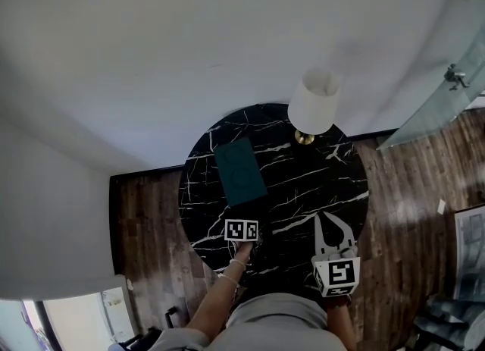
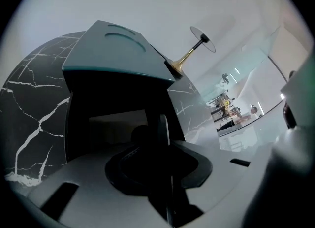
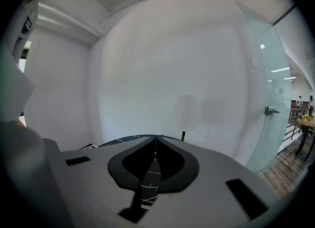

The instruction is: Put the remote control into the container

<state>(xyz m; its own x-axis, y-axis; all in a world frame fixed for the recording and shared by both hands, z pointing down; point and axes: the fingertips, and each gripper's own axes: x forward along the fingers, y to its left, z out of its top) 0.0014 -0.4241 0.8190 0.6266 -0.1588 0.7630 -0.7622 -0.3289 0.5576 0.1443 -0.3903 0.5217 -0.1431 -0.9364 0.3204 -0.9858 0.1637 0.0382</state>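
- Plainly the left tongs (image 2: 163, 138) were closed to a narrow gap on a dark, slim remote control (image 2: 162, 123). They held it edge-on at the shadowed open mouth of the teal container (image 2: 113, 49), and the shadow hid how far in it reached.
- The container lay left of centre on the round black counter (image 1: 303, 190), well inside the rim, with open marble to its right and beyond it.
- The right tongs (image 1: 326, 220) were shut on nothing, their jaws meeting in a line over the counter's near right rim.
- A white lamp (image 1: 313, 103) stood at the far rim, well apart from both tongs.
- Wood floor (image 1: 151, 213) lay past the counter's edge.
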